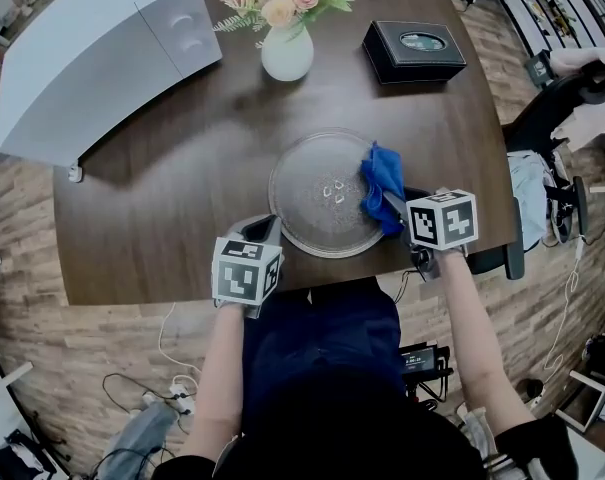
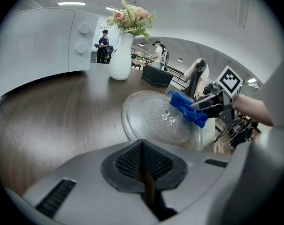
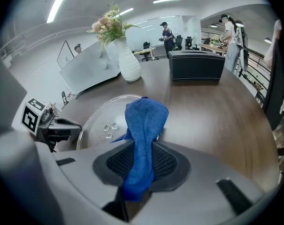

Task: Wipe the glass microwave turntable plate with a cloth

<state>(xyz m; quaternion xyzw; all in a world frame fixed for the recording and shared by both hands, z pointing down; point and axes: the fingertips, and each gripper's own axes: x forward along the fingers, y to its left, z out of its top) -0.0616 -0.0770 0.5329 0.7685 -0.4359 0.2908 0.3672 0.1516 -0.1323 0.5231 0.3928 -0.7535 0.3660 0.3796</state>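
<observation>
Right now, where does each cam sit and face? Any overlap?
Head view: on the person's head, looking down at table and glass plate; both forearms, left gripper and right gripper show.
Left gripper view: on the left gripper, facing across the plate toward vase and microwave; own jaws shut.
Right gripper view: on the right gripper, facing over the plate toward vase and black box; own jaws shut on blue cloth.
Shared: both gripper views show plate, vase and the other gripper.

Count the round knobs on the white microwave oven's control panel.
2. Both are on the white microwave oven's panel, right of its door: the upper round knob and the lower round knob directly beneath it. None seems hidden.
</observation>
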